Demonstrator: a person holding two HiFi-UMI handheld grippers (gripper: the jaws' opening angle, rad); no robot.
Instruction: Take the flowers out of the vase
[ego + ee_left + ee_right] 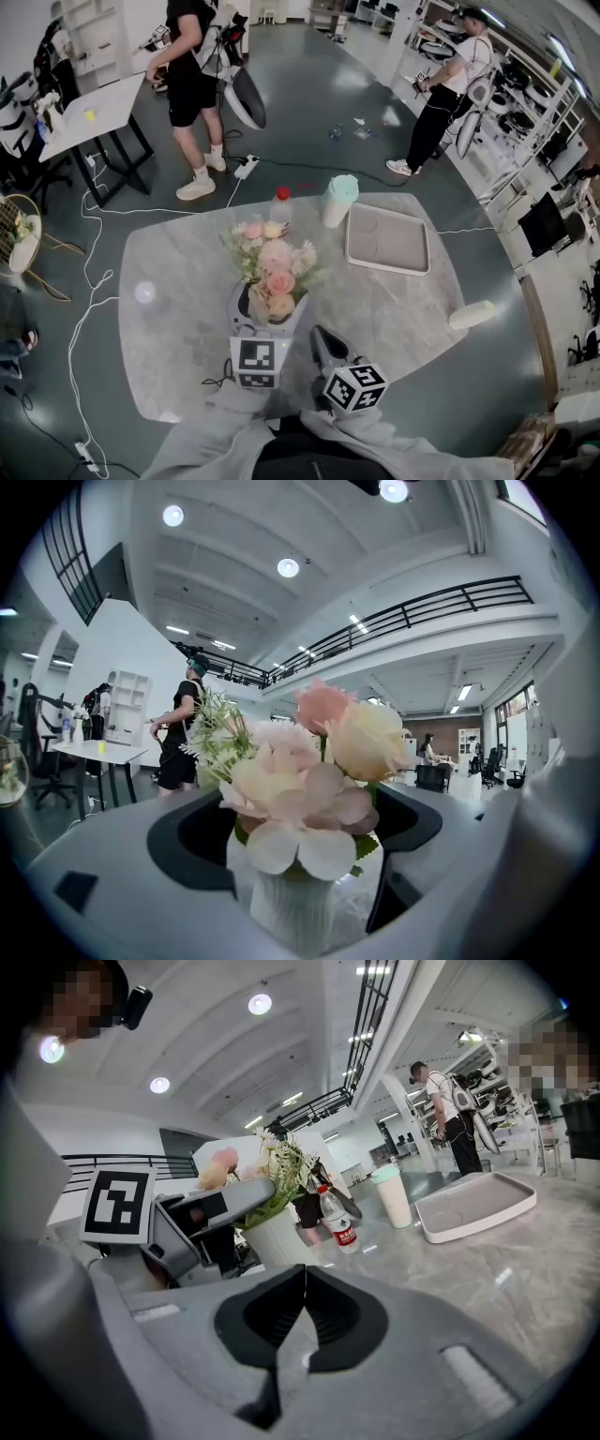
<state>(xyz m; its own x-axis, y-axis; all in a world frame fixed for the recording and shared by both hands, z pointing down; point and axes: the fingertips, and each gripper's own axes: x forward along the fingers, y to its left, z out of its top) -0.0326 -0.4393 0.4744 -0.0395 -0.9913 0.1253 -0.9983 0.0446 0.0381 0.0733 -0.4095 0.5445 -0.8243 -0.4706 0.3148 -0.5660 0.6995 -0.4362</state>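
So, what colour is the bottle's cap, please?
Red; the bottle cap shows best in the head view.

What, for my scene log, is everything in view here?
table: one, grey marble, centre
vase: one, white, table's near side
flowers: one bunch, pink and cream, in the vase
bottle: one, clear with red cap, behind the flowers
cup: one, pale, green lid, beside the bottle
tray: one, white, right of the cup
small object: one, cream, table's right edge
bystanders: two, black and white tops, floor beyond
left gripper: one, grey, open around the vase
right gripper: one, grey, shut and empty
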